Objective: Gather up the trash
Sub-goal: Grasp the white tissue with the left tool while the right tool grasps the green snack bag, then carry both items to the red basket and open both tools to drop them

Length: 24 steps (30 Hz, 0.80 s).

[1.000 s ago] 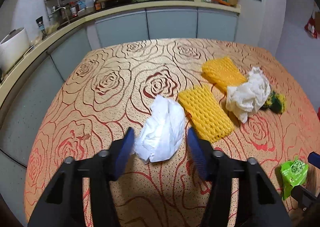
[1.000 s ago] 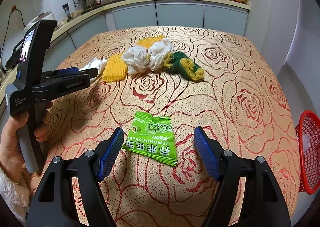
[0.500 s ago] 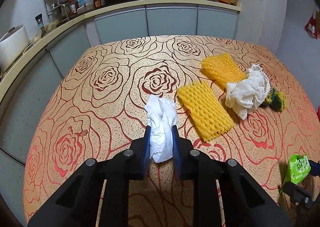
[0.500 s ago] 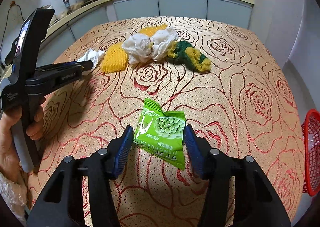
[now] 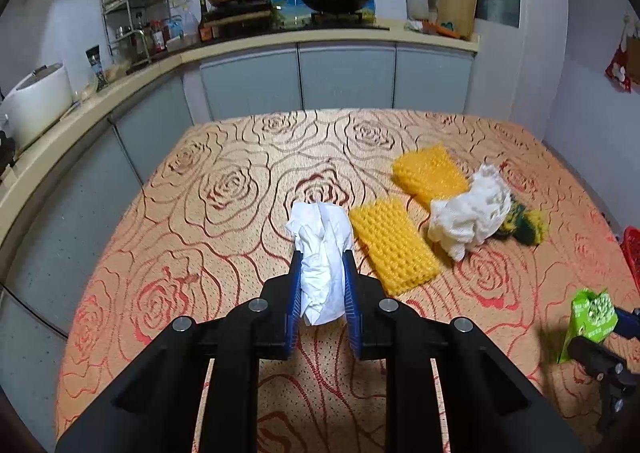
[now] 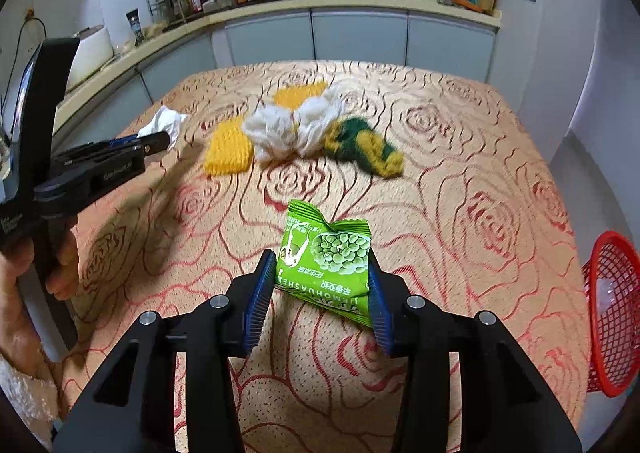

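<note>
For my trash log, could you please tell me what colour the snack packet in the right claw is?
Bright green snack packet printed with green peas, clearest in the right wrist view.

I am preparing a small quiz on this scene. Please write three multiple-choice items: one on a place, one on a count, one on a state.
1. Where is the red basket?
A. beyond the table's right edge
B. on the counter
C. in the middle of the table

2. How many yellow foam nets lie on the table?
A. one
B. two
C. four

3. What is the state of the right gripper?
A. open over the table
B. shut on nothing
C. shut on the green packet

Answers:
1. A, the right wrist view shows it off the table's right side, lower down.
2. B, one lies beside the tissue in the left gripper, the other farther back.
3. C, both pads press the packet's sides.
</note>
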### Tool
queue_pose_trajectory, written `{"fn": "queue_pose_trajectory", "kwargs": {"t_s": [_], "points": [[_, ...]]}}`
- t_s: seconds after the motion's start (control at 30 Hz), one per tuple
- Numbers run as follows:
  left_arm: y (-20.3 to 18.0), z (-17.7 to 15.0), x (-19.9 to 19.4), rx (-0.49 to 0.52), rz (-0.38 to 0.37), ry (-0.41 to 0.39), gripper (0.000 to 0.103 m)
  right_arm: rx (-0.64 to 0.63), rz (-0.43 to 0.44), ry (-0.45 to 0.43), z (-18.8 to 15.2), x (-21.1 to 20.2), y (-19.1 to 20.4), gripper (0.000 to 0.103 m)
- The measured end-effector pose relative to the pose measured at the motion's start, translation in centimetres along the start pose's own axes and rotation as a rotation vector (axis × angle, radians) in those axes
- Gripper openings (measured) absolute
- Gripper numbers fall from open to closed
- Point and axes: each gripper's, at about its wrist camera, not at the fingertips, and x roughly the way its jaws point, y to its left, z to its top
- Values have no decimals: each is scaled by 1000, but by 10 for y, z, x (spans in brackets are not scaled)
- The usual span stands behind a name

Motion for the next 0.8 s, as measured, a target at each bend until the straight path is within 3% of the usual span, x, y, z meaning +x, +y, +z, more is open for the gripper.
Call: {"fn": "queue_pose_trajectory", "kwargs": {"t_s": [0.4,0.8], "points": [[-10,27,-50,4,11,-147,18,11,-13,-161,33,-45,-10,42],[-39,45,-80,44,-22,-229,18,72,-46,-252,42,-80,-40,42]]}}
